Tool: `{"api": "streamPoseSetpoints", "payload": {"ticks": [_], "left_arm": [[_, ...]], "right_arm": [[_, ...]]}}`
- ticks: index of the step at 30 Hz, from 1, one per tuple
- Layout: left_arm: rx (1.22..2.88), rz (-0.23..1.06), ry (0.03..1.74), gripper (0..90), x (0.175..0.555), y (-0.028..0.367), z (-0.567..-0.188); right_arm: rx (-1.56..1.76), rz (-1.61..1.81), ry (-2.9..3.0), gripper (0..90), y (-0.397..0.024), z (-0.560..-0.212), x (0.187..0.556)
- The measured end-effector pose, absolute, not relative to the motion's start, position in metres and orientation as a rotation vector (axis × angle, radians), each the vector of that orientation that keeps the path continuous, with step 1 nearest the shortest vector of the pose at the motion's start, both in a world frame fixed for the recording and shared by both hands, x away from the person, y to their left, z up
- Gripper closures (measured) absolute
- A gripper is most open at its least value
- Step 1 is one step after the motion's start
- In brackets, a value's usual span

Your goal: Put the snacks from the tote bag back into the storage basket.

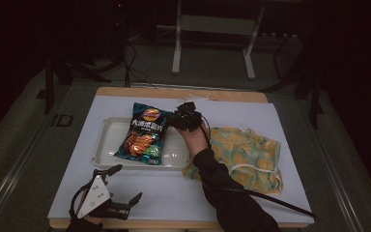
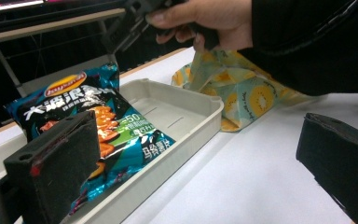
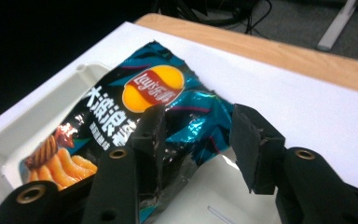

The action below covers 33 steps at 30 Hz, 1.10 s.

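Honestly, your right gripper (image 1: 178, 116) is hard to read from the high view: it is a dark lump over the tray's (image 1: 104, 140) far right part, with your hand (image 1: 194, 137) wrapped around it. Its own view is clearer. The two black jaws stand apart with a clear gap, the left pad lying against the chip bag's (image 3: 135, 121) crinkled right edge and the right pad over bare tray floor, so nothing is pinched. I cannot tell whether that left pad actually presses the foil.

Your left gripper (image 1: 125, 186) sits low at the near left of the table (image 1: 251, 193), its grey plate on top, jaws spread wide and holding nothing. In its view the foam-faced pads frame the scene, and your right sleeve cuts off the top corner.

The chip bag (image 1: 142, 135) is glossy teal foil with orange chips printed on it. It lies in the tray, its top leaning up over the far rim. The tray is pale, smooth plastic with rounded corners and a shallow wall; its right half is bare.

Just right of the tray a soft fabric bag (image 1: 244, 154) with a kiwi-slice print lies crumpled, touching the tray's right wall in the left gripper view. White tabletop lies open between your left gripper and the tray's near wall.
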<state>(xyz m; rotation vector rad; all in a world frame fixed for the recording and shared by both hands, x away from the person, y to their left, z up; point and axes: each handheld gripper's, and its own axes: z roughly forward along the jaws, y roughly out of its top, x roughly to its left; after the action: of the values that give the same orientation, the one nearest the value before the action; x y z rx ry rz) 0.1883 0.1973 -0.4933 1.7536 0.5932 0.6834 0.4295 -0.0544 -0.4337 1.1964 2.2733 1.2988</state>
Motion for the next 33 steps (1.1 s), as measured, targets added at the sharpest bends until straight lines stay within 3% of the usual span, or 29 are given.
{"api": "streamPoseSetpoints", "payload": {"ticks": [18,33], "left_arm": [[1.754,0.683,0.597,0.0,0.188,0.196,-0.493],[1.762,0.681,0.594,0.0,0.188,0.196,-0.493]], "right_arm": [[1.043,1.316,2.365,14.8,-0.074,-0.395,0.419],[0.977,1.235,2.333,14.6,-0.118,-0.373,0.421]]}}
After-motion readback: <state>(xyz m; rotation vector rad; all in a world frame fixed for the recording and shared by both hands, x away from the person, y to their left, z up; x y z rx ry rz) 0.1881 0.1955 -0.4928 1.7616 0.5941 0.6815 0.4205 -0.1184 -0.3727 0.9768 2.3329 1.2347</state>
